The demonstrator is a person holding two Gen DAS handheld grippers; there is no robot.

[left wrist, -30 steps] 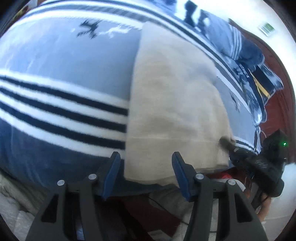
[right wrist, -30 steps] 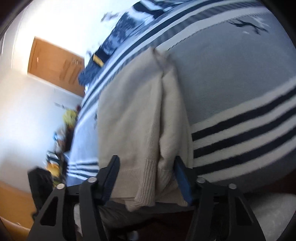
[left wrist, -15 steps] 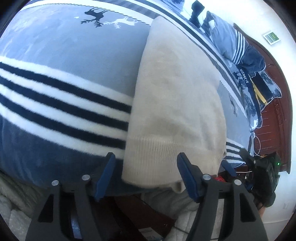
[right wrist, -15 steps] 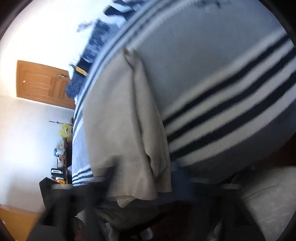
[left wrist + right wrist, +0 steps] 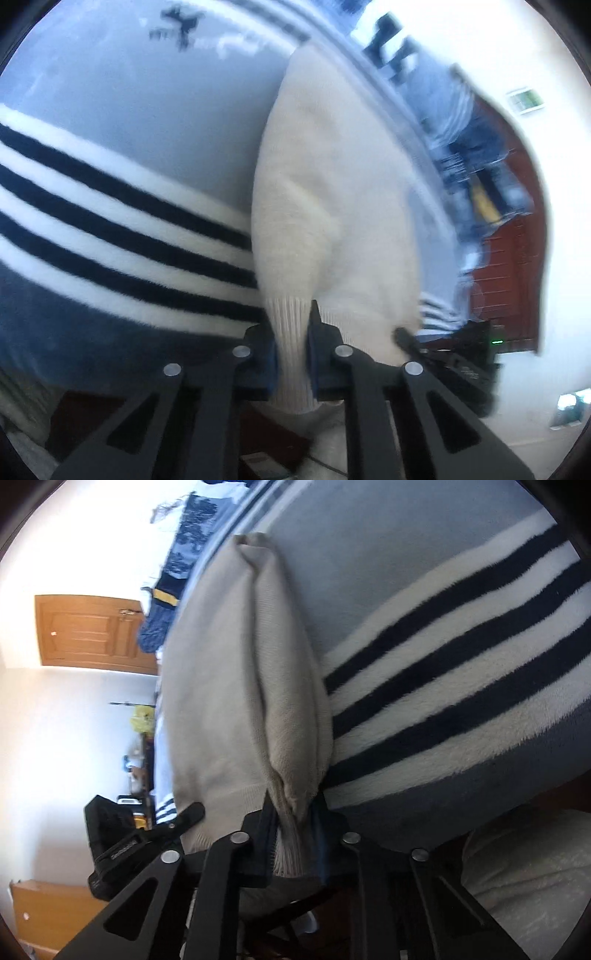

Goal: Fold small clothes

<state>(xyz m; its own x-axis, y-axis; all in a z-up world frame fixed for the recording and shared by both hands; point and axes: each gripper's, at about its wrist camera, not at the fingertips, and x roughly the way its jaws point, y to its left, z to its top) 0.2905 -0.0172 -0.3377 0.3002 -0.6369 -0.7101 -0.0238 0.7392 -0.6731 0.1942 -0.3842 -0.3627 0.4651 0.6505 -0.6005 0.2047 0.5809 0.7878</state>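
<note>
A cream knitted sweater lies lengthwise on a bed, its ribbed hem at the near edge. My left gripper is closing its jaws on the hem's left corner, the ribbing bunched between the blue pads. In the right wrist view the same sweater shows a long fold along its right side. My right gripper is closing on the hem's right corner, gathered cloth pinched between its pads. The other gripper shows in each view: the right one, the left one.
The bed carries a grey-blue blanket with white and navy stripes and a deer print. Blue pillows lie at the far end by a dark red headboard. A wooden door and a cluttered shelf stand past the bed.
Both grippers stood open around the hem corners earlier; now both have closed on the ribbed hem, bunching the cloth. The right gripper has come down and rolled.
</note>
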